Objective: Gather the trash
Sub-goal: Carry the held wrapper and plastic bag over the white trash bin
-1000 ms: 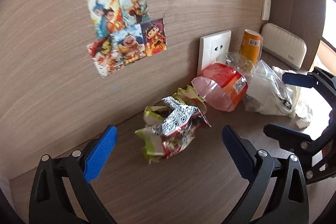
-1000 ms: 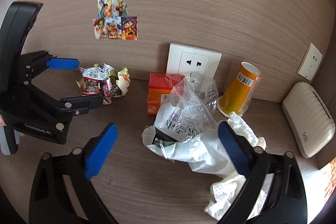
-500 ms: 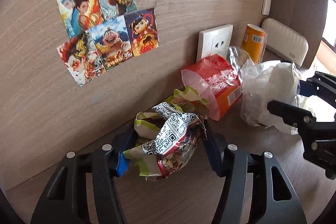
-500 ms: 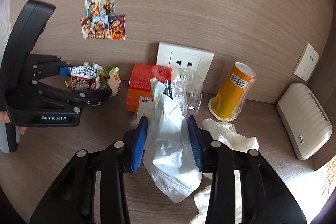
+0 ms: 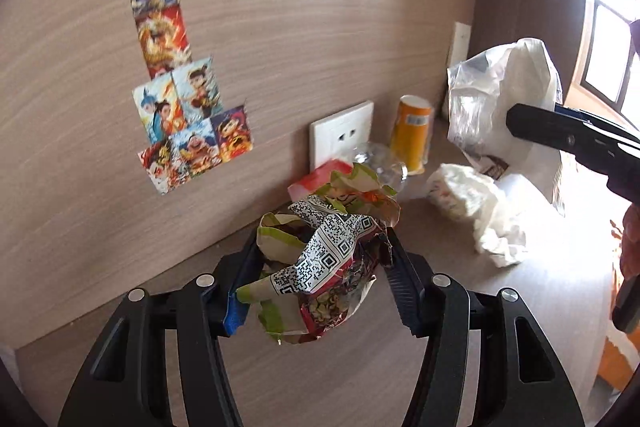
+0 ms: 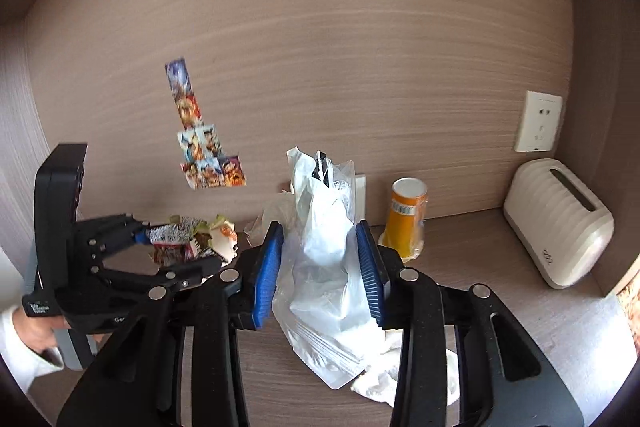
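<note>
Got both hands full: my left gripper [image 5: 316, 281] pinching crumpled wrapper [image 5: 324, 259], my right gripper [image 6: 320, 267] squeezing plastic bag [image 6: 324, 259], bag hanging long-axis vertical. Leftover tissue [image 5: 480, 211] nearer right.

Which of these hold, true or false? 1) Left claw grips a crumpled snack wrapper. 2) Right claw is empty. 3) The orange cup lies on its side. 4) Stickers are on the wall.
1) True: the left claw is shut on the crumpled snack wrapper.
2) False: the right claw pinches a clear plastic bag.
3) False: the orange cup stands upright on the desk.
4) True: the stickers are on the wall.
</note>
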Motion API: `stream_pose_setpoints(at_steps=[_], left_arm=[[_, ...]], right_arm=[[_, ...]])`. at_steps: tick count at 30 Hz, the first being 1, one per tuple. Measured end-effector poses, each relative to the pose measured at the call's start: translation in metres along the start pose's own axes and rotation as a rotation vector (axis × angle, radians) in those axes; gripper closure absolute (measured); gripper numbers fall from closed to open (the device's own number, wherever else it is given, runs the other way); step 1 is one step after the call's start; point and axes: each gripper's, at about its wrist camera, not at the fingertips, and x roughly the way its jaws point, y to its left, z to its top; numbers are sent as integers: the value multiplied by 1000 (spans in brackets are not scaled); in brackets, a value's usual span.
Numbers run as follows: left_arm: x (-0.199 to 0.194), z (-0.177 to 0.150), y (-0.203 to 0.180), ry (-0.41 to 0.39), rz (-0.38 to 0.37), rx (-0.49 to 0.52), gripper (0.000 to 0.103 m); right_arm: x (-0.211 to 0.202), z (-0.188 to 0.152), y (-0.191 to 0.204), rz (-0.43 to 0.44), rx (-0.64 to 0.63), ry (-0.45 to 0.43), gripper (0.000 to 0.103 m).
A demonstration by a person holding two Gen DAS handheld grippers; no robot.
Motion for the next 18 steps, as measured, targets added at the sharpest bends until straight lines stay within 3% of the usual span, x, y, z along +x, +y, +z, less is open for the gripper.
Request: stream_pose_setpoints(at_steps=[5, 18], left_arm=[[-21, -2, -24, -17, -34, 12, 46], [-45, -4, -150, -28, -218, 142, 46]], right_arm=[[-37, -2, -13, -24, 59, -31, 64], [-154, -51, -47, -183, 152, -55, 64]])
